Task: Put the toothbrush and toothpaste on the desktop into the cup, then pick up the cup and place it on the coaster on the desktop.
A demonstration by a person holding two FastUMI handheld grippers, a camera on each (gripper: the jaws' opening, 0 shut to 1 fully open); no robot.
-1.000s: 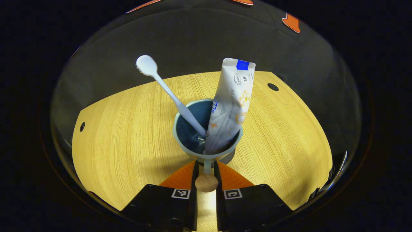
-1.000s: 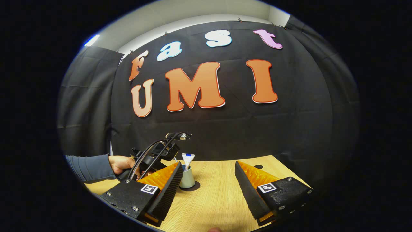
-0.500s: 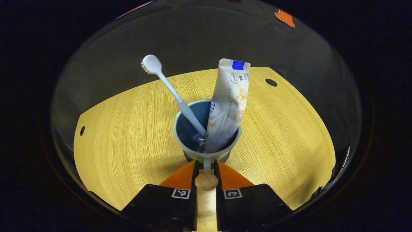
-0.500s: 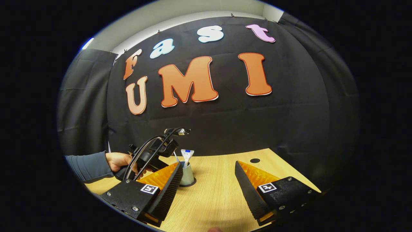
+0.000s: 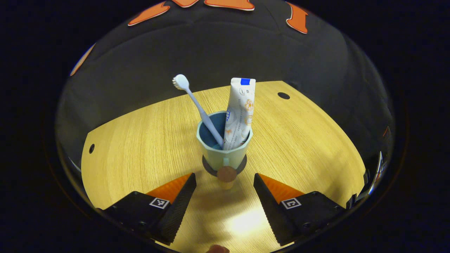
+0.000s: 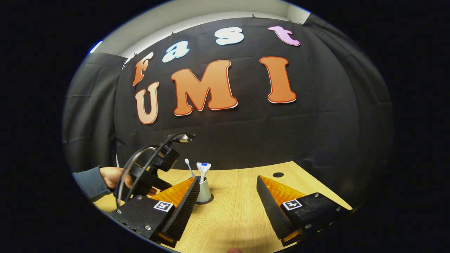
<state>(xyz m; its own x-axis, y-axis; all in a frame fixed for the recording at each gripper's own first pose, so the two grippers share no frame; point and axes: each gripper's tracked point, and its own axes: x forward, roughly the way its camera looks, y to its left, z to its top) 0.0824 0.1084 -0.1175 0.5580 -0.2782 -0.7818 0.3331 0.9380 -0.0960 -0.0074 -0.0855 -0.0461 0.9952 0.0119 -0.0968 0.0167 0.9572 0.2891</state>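
Left gripper view shows you the big wooden desktop (image 5: 140, 147) first. On it sits the cup (image 5: 224, 154), and the cup stands right on the dark round coaster (image 5: 207, 169). The cup's little handle with its round knob (image 5: 226, 174) points at you.

Inside the cup you have 2 things. The toothpaste (image 5: 240, 112) stands tall on the right side. The toothbrush (image 5: 197, 105) leans to the left, with its head up in the air.

Your left gripper (image 5: 225, 196) is wide open. Its 2 fingers sit apart on each side of the handle and touch nothing. In the right gripper view, your right gripper (image 6: 226, 207) is wide open too and holds nothing. It sits well apart from the cup (image 6: 204, 192). You can also see your hand (image 6: 114, 177) holding the other gripper near the cup.

It looks like the job is almost done. Now watch out. The cup is tall and the toothpaste sticks up high, so it may tip easily. If you swing a finger sideways as you pull away, you could bump the knob and push the cup off the coaster. A hard bump could knock it over and spill both things out.
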